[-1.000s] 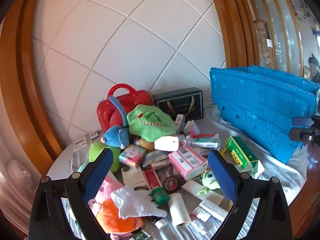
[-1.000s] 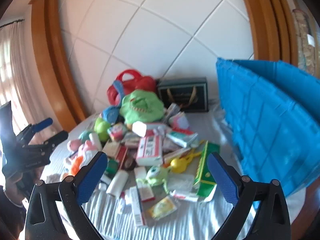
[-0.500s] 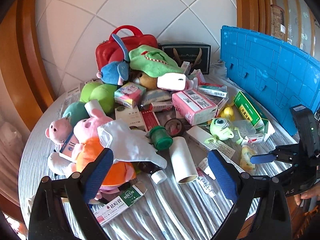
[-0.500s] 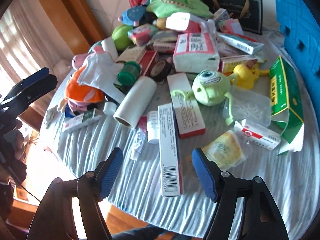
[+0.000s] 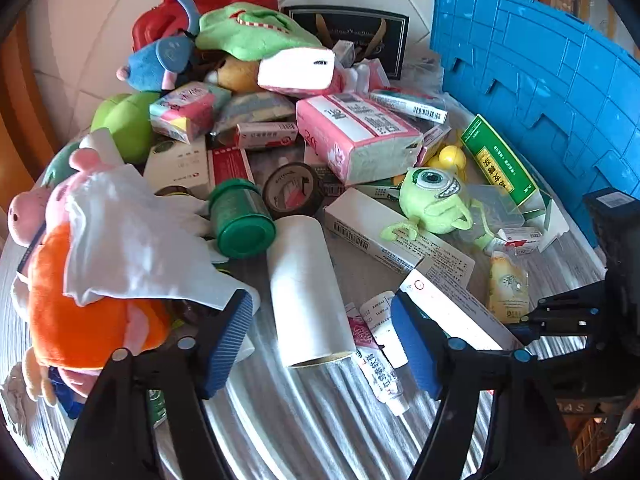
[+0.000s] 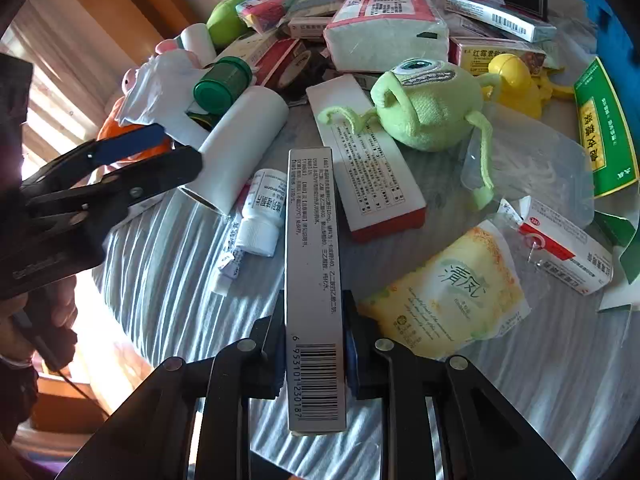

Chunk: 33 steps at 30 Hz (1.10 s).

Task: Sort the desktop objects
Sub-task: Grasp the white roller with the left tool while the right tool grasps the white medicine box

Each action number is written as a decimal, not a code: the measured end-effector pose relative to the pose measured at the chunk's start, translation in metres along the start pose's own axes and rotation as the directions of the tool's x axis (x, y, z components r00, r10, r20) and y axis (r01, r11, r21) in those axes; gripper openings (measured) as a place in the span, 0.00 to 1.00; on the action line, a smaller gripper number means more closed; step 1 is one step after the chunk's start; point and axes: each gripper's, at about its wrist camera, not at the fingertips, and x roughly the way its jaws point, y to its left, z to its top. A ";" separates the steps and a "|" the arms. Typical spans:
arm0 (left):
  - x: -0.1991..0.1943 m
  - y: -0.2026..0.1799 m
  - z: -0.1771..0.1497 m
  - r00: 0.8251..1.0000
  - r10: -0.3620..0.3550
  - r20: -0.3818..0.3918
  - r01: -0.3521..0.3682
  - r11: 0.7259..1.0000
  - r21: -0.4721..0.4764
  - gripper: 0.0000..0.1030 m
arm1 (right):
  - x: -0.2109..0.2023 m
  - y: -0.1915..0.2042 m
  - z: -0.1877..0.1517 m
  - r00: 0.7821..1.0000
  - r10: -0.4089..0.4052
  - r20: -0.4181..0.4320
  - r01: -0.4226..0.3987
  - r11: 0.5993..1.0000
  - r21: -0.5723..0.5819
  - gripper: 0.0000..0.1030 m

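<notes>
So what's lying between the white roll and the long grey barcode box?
In the right wrist view, a small white bottle and a crumpled ointment tube lie between the white roll and the grey box.

Both wrist cameras look steeply down, close over the cluttered bench [image 5: 304, 420]. Both views share the green one-eyed toy [image 5: 434, 200] and white roll [image 6: 240, 148].

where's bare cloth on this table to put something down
Most bare cloth lies along the near edge: right of the yellow packet, below the small red and white box. A second strip sits near the left edge, below the white roll. Farther in, boxes, tissue packs and plush toys lie piled together, with no room.
</notes>
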 end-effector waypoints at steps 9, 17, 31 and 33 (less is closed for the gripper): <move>0.048 0.006 -0.004 0.994 0.006 -0.107 -0.014 0.997 -0.070 0.44 | 0.001 -0.009 0.000 0.999 0.039 -0.014 -0.039 0.999 0.018 0.22; 0.045 0.003 -0.019 0.996 -0.016 -0.091 0.012 0.999 -0.037 0.43 | -0.003 -0.002 -0.007 1.000 -0.014 0.008 0.014 1.000 0.016 0.22; -0.035 0.007 0.013 0.997 -0.026 0.079 0.023 0.999 0.040 0.43 | -0.067 0.022 0.003 0.987 -0.020 0.161 0.006 0.996 0.086 0.22; -0.058 0.002 0.033 0.992 -0.036 0.117 0.027 0.997 0.073 0.43 | -0.083 0.028 0.009 0.976 -0.023 0.215 0.002 0.995 0.096 0.22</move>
